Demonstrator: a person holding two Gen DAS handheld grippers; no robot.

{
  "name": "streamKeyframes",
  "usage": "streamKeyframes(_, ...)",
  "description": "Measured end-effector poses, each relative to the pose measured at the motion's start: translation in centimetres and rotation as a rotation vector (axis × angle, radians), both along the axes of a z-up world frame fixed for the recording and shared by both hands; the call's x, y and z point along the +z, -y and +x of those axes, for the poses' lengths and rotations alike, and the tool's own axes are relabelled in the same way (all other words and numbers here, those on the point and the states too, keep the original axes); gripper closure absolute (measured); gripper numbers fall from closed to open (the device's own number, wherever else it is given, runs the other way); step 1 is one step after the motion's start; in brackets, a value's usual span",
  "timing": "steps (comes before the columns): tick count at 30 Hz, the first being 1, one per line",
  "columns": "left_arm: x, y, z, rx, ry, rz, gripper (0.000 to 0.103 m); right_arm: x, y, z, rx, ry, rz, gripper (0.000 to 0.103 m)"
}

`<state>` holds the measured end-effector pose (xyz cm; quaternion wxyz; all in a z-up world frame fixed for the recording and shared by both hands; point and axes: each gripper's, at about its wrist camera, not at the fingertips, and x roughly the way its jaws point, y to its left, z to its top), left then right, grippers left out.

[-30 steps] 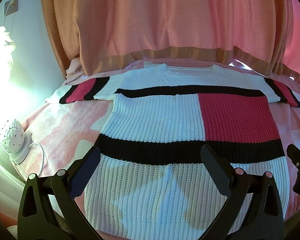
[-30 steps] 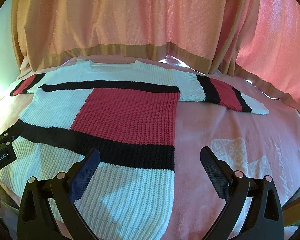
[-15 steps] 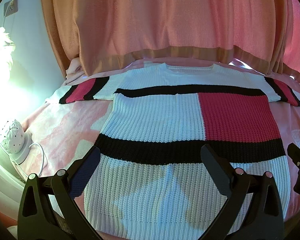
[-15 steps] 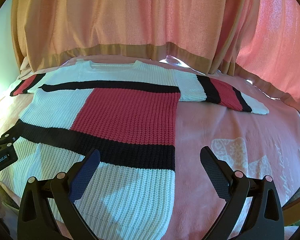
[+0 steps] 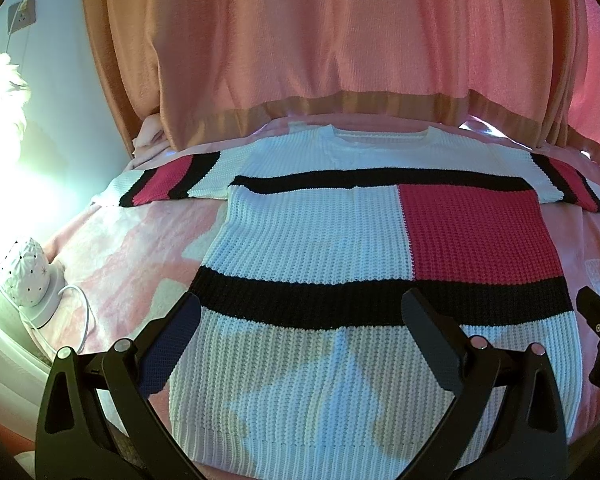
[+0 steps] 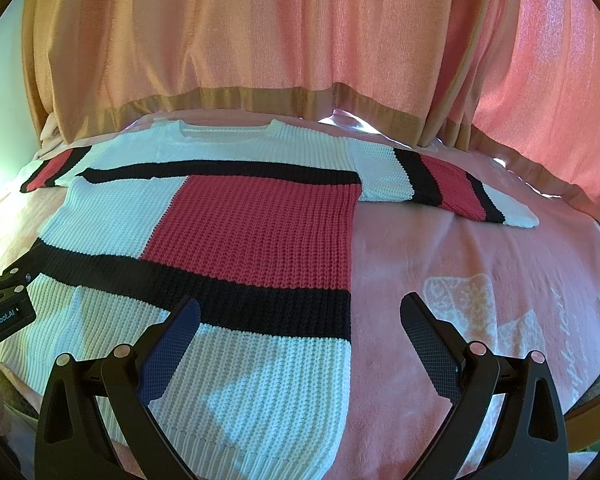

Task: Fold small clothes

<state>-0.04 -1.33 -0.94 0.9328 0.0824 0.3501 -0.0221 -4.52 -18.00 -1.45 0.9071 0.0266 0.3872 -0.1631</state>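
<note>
Your left claw [image 5: 300,344] hangs spread wide and empty above the lower white panel of the knit sweater [image 5: 332,248], its blue-padded finger over the garment's left edge and its black finger over the lower black band. Nothing is gripped. The sweater lies front up and flat on the bed, neckline at the far side, hem [image 5: 308,446] nearest you, both short sleeves laid straight out. That spread reads as preparation: no fold has been made, and the sleeves are exposed for turning in first.

Your right claw [image 6: 300,340] is likewise gaping and empty, its blue-padded finger above the sweater's lower right corner, its black finger over bare blanket. You appear to be stationed at the two hem corners, which suits either a lengthwise fold or a reach forward to the right sleeve [image 6: 448,188]. The thick knit should hold a crease poorly and may drag on the fleece.

The surface is a bed under a pink patterned blanket [image 6: 480,280], soft and slightly uneven. A small white perforated lamp [image 5: 28,276] with a cord sits at the left edge, in strong glare. Peach curtains [image 6: 260,40] hang behind; a wall socket [image 5: 22,12] shows upper left.
</note>
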Motion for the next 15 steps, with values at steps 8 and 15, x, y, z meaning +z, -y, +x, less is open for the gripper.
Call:
streamKeyframes(8, -0.01, 0.02, 0.0, 0.002, -0.001, 0.001, 0.005, -0.08, -0.03, 0.0, -0.001, -0.001, 0.001, 0.005)
streamKeyframes(15, 0.01, 0.06, 0.02, 0.0, -0.001, 0.002, 0.005, -0.17, -0.05, 0.02, -0.001, -0.001, 0.003, 0.005)
